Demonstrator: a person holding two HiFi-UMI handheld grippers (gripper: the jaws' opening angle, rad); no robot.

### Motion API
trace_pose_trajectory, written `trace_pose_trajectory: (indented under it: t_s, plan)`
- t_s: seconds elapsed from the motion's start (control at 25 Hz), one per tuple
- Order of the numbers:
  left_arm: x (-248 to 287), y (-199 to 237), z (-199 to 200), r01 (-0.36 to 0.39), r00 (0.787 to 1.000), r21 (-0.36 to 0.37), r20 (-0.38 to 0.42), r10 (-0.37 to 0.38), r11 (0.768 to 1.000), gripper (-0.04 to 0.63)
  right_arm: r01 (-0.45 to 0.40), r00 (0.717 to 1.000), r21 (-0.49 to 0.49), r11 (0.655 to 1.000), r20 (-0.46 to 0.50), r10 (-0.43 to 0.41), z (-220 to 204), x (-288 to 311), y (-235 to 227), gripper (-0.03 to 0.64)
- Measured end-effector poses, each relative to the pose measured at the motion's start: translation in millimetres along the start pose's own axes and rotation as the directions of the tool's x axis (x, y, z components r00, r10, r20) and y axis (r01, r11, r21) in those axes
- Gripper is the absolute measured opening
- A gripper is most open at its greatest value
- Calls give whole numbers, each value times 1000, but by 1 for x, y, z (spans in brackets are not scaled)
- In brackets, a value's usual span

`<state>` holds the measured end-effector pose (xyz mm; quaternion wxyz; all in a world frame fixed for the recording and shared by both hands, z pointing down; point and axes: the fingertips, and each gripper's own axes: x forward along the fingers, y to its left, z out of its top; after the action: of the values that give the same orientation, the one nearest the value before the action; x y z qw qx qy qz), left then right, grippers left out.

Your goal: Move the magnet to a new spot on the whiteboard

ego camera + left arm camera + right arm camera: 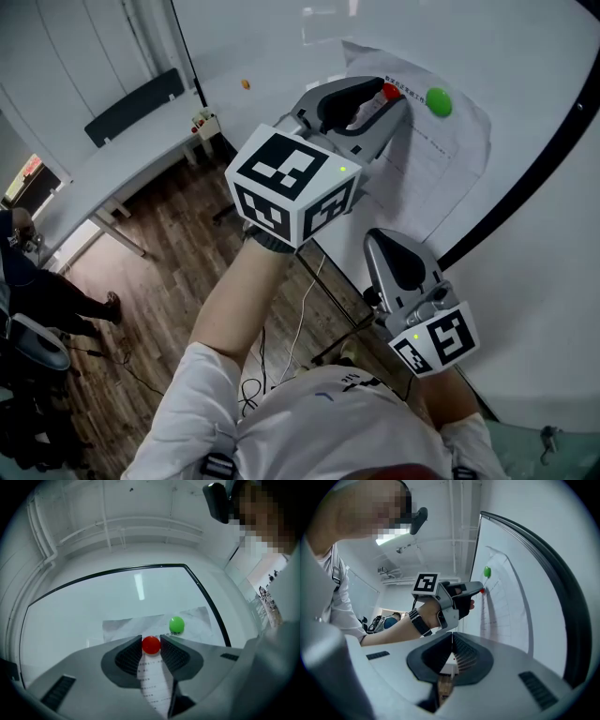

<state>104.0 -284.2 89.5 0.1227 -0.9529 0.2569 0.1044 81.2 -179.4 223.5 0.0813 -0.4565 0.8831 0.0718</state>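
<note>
Red magnet (151, 645), pinched by the left tongs (151, 639) on the paper sheet (119, 626) (half hidden in the head view), has a green magnet (176, 624) just beside it; right tongs (451, 637) closed, empty.

Whiteboard (93, 606), upright, white surface, dark frame (572, 597).

On it:
- Paper sheet (441, 159), printed with rows of small text too small to read, wrinkled, flat against the board near its right edge.
- Red magnet (151, 645), round, on the paper sheet near its top.
- Green magnet (176, 625), round, on the same sheet, just right of the red magnet and a little higher, apart from it.
- Small orange spot (246, 83), far left on the board, well apart from the sheet; kind cannot be told.
</note>
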Motion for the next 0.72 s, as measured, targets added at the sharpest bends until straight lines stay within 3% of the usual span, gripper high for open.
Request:
trace_pose_trajectory:
  t_s: [0.32, 0.72]
  plan:
    - [8, -4, 2, -18, 1000, 51, 13, 17, 999, 126, -6, 1000, 11, 1000, 6, 6, -1, -3, -8, 14]
    - [-4, 2, 1, -37, 998, 33, 42, 36, 999, 126, -12, 1000, 19, 1000, -10, 12, -8, 0, -5, 14]
